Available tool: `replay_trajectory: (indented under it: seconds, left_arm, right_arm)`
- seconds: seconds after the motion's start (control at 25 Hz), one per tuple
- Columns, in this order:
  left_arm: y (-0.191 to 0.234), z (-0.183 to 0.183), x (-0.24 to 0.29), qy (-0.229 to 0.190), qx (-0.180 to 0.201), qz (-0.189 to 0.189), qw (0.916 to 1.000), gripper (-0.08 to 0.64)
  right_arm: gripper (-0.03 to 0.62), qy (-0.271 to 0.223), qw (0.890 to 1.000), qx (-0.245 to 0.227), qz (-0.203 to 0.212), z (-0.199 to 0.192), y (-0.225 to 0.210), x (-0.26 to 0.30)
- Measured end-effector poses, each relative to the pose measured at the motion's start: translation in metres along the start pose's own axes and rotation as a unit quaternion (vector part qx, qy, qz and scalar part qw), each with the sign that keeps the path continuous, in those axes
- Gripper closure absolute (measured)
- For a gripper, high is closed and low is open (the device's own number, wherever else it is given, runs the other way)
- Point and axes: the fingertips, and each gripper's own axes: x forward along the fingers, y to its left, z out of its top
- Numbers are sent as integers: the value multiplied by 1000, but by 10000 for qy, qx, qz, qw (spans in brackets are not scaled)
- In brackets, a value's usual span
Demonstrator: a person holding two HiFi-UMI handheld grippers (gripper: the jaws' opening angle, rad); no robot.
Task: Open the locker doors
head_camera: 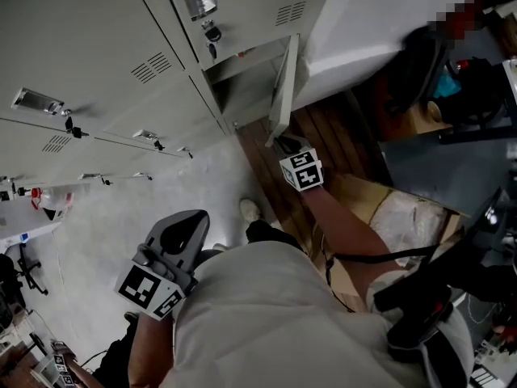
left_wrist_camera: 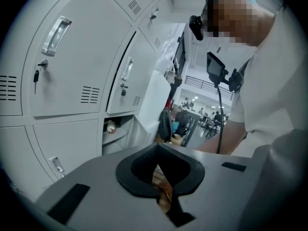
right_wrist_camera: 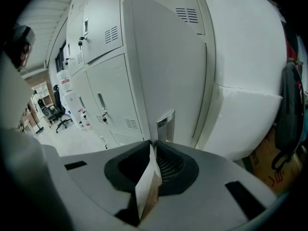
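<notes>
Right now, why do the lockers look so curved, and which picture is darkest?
Left gripper view and right gripper view are wide-angle: the lockers and open door bulge, with black corners. Head view is darkest, shadowy at right, with straighter lines.

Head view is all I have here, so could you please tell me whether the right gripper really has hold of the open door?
Observer: Yes. In the right gripper view the right gripper is closed on the free edge of the door.
Operator: Thank you. Where is the handle from there?
Observer: The handle sits just beyond the jaw tips, near that same edge.
Operator: And the left gripper, please?
Observer: In its own view the left gripper has its jaws together with nothing between them.
</notes>
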Motion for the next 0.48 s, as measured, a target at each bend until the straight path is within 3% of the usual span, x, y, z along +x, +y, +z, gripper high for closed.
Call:
replay_trajectory:
  seconds: [0.48]
  left_arm:
    - [-11, 7, 27, 16, 120, -297, 9995, 551]
  right_arm:
    - [554, 227, 9994, -89, -234, -26, -50, -36]
